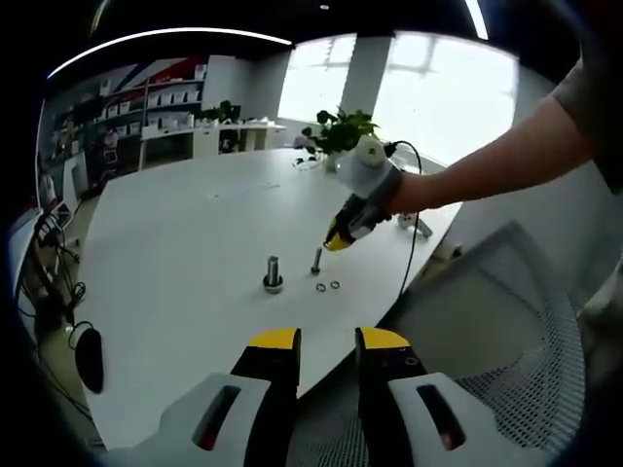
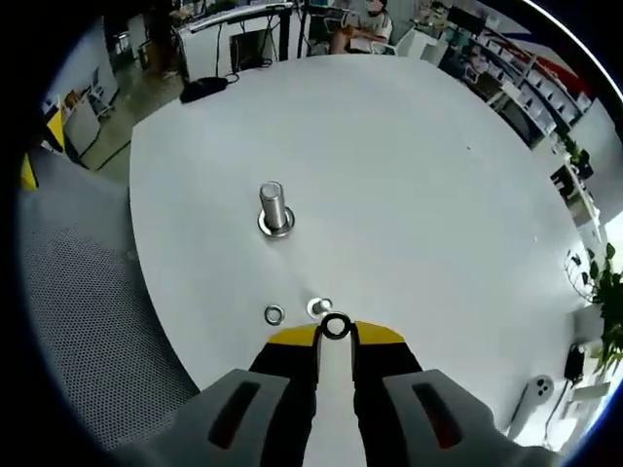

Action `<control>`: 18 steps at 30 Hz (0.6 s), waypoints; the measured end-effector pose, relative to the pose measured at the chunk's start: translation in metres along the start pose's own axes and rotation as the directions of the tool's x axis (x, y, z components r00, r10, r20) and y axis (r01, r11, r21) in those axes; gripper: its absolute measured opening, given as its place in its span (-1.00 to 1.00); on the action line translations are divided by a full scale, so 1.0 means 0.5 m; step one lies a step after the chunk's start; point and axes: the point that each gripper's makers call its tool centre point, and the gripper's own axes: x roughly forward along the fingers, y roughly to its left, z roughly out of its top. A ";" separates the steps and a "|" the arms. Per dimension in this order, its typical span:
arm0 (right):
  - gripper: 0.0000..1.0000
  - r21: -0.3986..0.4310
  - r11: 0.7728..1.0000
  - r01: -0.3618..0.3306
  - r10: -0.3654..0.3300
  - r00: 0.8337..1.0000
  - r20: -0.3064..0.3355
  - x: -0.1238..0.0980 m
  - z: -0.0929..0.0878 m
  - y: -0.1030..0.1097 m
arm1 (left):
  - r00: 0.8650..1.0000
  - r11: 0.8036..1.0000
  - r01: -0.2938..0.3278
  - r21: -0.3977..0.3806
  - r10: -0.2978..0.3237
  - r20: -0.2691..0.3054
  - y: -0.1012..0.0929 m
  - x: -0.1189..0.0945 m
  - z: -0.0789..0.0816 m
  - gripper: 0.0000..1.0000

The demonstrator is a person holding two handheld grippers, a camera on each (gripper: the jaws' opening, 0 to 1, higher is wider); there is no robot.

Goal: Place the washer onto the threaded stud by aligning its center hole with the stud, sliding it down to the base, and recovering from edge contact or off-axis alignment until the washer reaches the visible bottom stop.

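Over the white bench (image 2: 409,175), my right gripper (image 2: 336,336) has its fingers closed on a washer (image 2: 336,327), well short of the threaded stud (image 2: 274,206); alignment and seating remain, my left gripper (image 1: 327,342) idle, fingers slightly parted.

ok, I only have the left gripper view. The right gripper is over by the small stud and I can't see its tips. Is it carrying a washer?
Observer: Yes. In the right gripper view, the right gripper is shut on a washer, with the hole facing the camera.
Operator: Lined up with the stud?
Observer: Not yet. What looks like the top of the small stud sits just beside the washer, off its hole.
Operator: Anyone near the far side?
Observer: A person sits beyond the far edge of the table, well away from the studs.
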 end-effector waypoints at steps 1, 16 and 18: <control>-0.72 -0.006 1.000 -0.001 0.001 1.000 0.004 0.000 0.003 0.001 | 1.000 1.000 -0.001 0.000 0.001 0.000 0.000 0.000 0.000 -0.60; -0.71 -0.054 0.998 -0.026 0.025 1.000 -0.007 0.015 0.019 0.010 | 1.000 1.000 -0.011 -0.003 0.011 0.004 0.004 -0.001 0.001 -0.59; -0.71 -0.057 0.998 -0.030 0.029 0.999 -0.014 0.019 0.016 0.011 | 1.000 1.000 -0.011 -0.002 0.011 0.003 0.004 -0.001 0.001 -0.59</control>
